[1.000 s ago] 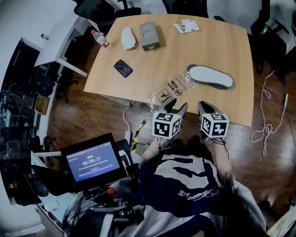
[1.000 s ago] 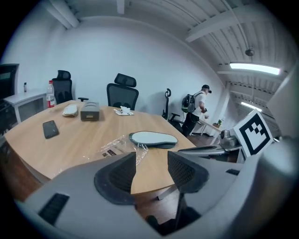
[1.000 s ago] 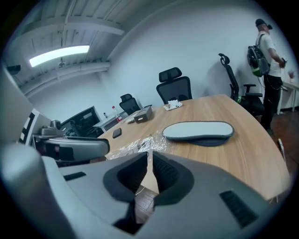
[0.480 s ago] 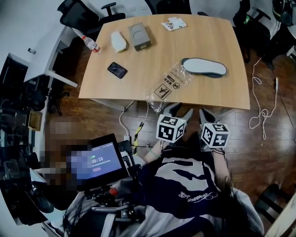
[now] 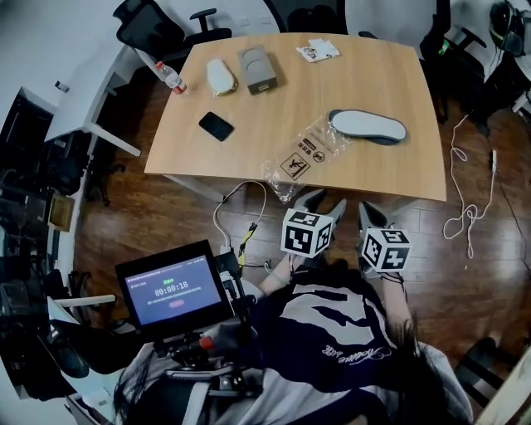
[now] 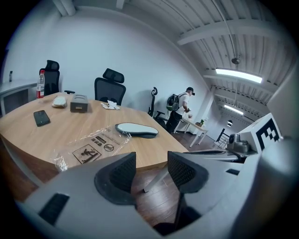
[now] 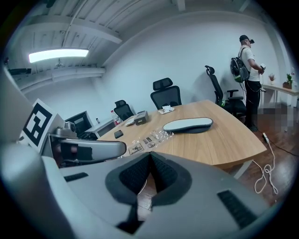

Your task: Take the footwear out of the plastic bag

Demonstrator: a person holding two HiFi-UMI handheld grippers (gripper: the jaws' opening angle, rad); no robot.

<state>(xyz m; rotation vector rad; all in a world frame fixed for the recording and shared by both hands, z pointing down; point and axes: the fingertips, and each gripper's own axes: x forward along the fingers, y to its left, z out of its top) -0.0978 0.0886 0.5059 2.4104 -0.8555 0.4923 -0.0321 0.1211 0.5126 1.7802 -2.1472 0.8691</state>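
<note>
A grey-white slipper (image 5: 367,126) lies flat on the wooden table (image 5: 390,75), just past the right end of a clear plastic bag (image 5: 303,156) that lies flat with printed labels. Both also show in the left gripper view, slipper (image 6: 136,130) and bag (image 6: 91,147), and in the right gripper view, slipper (image 7: 188,124) and bag (image 7: 148,139). My left gripper (image 5: 322,199) hangs off the table's near edge, open and empty (image 6: 152,168). My right gripper (image 5: 372,207) is beside it, shut with nothing between the pads (image 7: 150,163).
A phone (image 5: 216,126), a grey box (image 5: 257,68), a white object (image 5: 219,75), papers (image 5: 317,51) and a bottle (image 5: 169,76) are on or by the table's far side. Office chairs (image 5: 158,25) ring it. A cable (image 5: 465,216) lies on the floor. A person (image 7: 246,70) stands far off.
Both grippers have drawn back a little from the table's near edge towards my body. The slipper and the bag lie as before.
</note>
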